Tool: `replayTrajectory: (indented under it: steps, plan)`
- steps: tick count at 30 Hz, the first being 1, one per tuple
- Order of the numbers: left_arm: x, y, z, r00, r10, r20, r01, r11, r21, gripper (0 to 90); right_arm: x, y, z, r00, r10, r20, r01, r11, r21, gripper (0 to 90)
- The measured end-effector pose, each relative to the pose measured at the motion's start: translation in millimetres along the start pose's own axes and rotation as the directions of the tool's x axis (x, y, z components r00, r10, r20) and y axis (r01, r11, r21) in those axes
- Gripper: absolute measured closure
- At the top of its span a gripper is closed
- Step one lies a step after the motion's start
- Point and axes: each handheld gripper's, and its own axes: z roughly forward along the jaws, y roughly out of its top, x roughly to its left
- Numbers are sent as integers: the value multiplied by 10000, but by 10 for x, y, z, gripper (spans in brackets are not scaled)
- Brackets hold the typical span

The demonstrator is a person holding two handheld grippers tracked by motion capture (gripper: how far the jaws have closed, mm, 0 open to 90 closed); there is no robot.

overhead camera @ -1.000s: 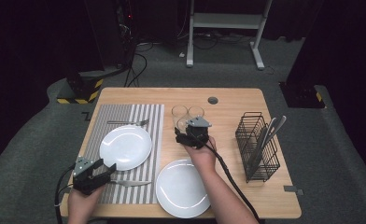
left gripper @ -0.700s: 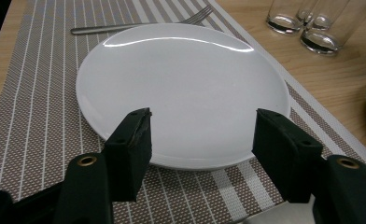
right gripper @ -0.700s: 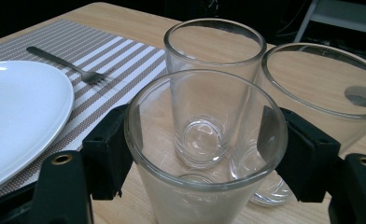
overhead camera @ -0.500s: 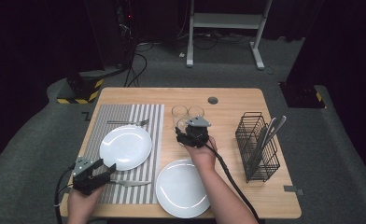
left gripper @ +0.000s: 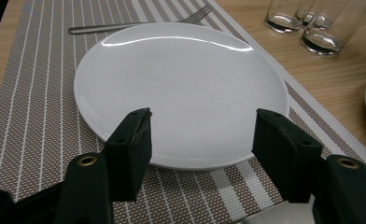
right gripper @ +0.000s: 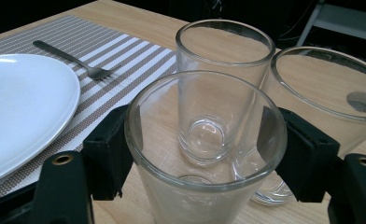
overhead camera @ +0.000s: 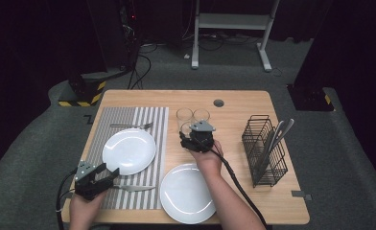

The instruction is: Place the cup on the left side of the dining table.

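Three clear glasses stand together at the table's middle. My right gripper [overhead camera: 192, 137] [right gripper: 202, 140] has just been closing its jaws on the nearest glass [overhead camera: 186, 128] [right gripper: 204, 196], and its pads touch the glass on both sides. The other two glasses [overhead camera: 184, 115] [overhead camera: 201, 115] stand just behind it. My left gripper [overhead camera: 108, 172] [left gripper: 202, 135] is open and holds nothing, low over the striped placemat [overhead camera: 150, 120] at the near edge of a white plate [overhead camera: 128, 151] [left gripper: 181, 79]. A knife [overhead camera: 134, 188] lies on the mat beside it.
A fork [overhead camera: 131, 126] [left gripper: 139, 25] lies on the mat behind the plate. A second white plate [overhead camera: 187, 193] sits on the bare wood near the front edge. A black wire rack [overhead camera: 265, 151] with cutlery stands at the right.
None that I can see: both hands and all the tableware stay where they were.
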Motion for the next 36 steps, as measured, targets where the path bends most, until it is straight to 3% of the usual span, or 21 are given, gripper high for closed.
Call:
replayTrajectory:
  steps: [22,36]
  plan:
    - [-1,-3,1,10000,46,28,-46,10000,-10,375,90,51,-210,9990,-83,-431,62,9988,-479,279]
    - [2,-5,1,9999,108,8,-108,9999,34,370,255,83,-333,9952,-306,-927,230,9964,-818,279]
